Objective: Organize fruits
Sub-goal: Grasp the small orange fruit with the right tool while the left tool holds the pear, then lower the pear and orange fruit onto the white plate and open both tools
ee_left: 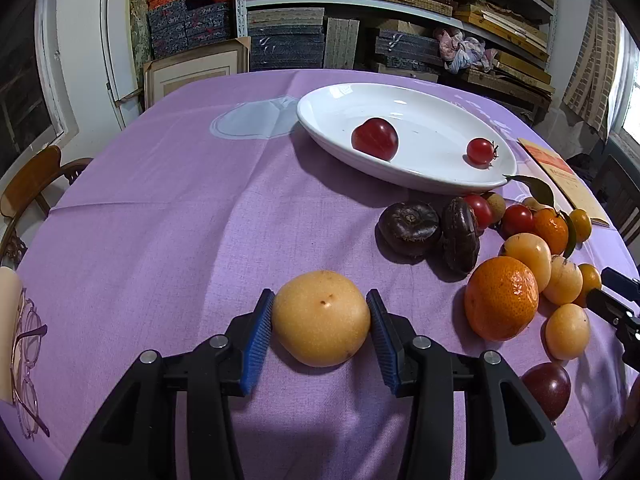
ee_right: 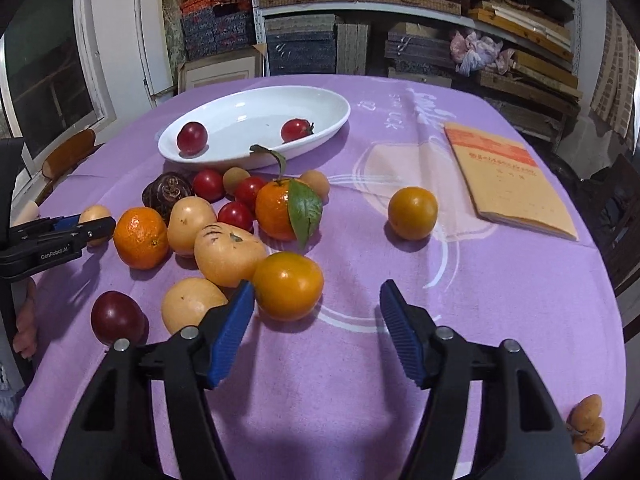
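Observation:
A round yellow pear (ee_left: 320, 318) rests on the purple tablecloth (ee_left: 180, 220), and my left gripper (ee_left: 320, 300) is shut on it, a blue pad pressing each side. My right gripper (ee_right: 317, 288) is open over the cloth. An orange-yellow fruit (ee_right: 288, 286) lies just off its left fingertip, and the right pad stands well apart from it. The white oval plate (ee_left: 400, 178) (ee_right: 240, 158) holds a dark red plum (ee_left: 375, 138) and a small red tomato (ee_left: 480, 151). Between plate and grippers lies a pile of mandarins (ee_right: 141, 238), yellow fruits, tomatoes and dark brown fruits (ee_left: 409, 228).
A single orange-yellow fruit (ee_right: 412, 213) lies alone right of the pile. An orange booklet (ee_right: 508, 180) lies at the far right, small yellow fruits (ee_right: 588, 420) near the front right edge. Glasses (ee_left: 26, 360) lie at the left edge, beside a wooden chair (ee_left: 36, 184). Shelves stand behind the table.

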`<state>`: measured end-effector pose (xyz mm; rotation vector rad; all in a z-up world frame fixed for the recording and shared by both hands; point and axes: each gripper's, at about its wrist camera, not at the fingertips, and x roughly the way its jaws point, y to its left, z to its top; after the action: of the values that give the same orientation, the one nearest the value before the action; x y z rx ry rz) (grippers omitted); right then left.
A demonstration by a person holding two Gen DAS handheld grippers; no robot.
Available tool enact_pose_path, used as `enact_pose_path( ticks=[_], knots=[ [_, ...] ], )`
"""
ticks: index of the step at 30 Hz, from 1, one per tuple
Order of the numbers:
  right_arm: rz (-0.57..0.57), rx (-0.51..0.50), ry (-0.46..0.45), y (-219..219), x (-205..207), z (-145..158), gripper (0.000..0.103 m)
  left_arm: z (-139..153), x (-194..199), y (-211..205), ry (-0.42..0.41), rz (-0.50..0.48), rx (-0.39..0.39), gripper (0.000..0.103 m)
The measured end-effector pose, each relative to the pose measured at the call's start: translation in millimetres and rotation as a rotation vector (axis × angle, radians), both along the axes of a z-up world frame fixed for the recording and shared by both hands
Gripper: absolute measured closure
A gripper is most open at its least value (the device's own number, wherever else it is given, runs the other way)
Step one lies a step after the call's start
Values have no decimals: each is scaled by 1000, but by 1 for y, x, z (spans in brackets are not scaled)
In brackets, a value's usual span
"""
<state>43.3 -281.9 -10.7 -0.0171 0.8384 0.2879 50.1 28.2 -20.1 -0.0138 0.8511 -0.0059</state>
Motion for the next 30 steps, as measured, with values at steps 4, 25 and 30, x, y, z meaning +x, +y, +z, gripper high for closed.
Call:
enact_pose_path(
  ticks=[4,25,30],
  knots=[
    [34,-14,7,10,4,0,52,0,0,-1,0,-3,2,56],
    [45,121,-52,-5,5,36,64,24,-1,-11,-68,-56,-39,56],
    [87,77,-77,19,46,71,64,49,38,-37,-76,-109,-32,56]
  ],
)
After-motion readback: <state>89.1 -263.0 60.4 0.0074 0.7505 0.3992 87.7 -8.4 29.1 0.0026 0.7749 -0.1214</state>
